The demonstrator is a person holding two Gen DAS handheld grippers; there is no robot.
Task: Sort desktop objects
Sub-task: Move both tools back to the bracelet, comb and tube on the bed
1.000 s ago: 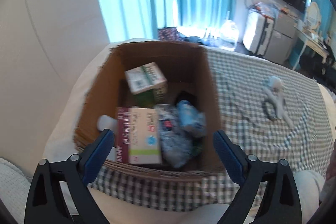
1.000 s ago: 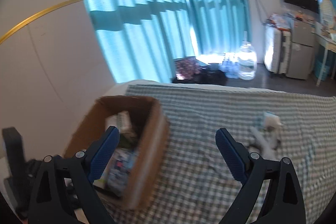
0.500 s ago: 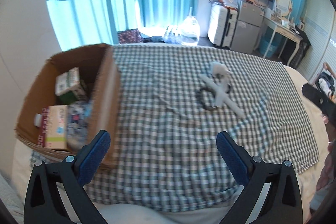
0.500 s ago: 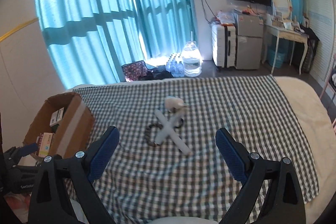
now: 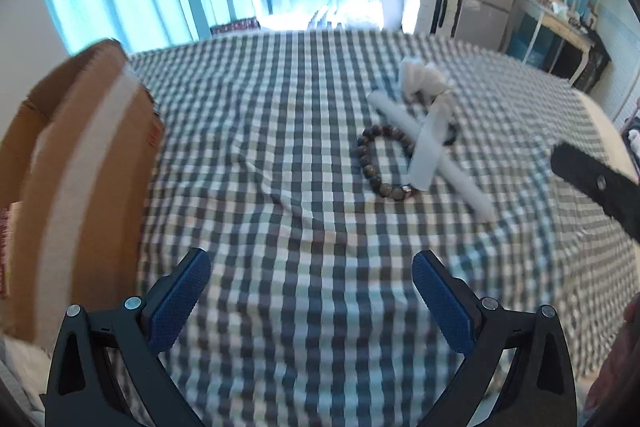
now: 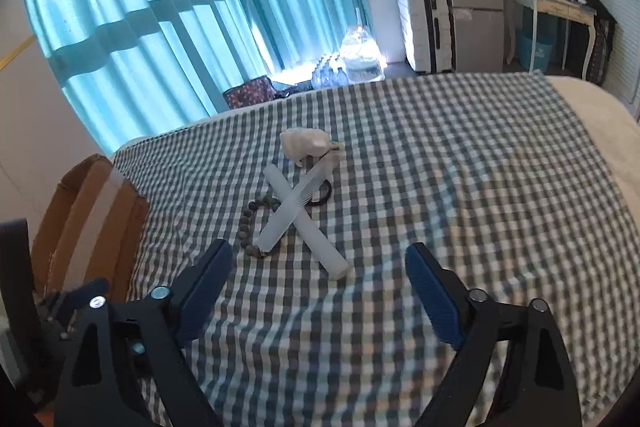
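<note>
Near the bed's middle, on the checked cloth (image 6: 440, 167), a comb (image 6: 294, 205) lies crossed over a white tube (image 6: 308, 227). Right tool (image 6: 318, 291), its jaws just narrowed yet empty, and left tool (image 5: 310, 295), released: lift the comb first, squarely.

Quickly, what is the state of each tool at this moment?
Left tool: open, holding nothing.
Right tool: open, holding nothing; its jaws have just been closing a little, with nothing between them.
</note>
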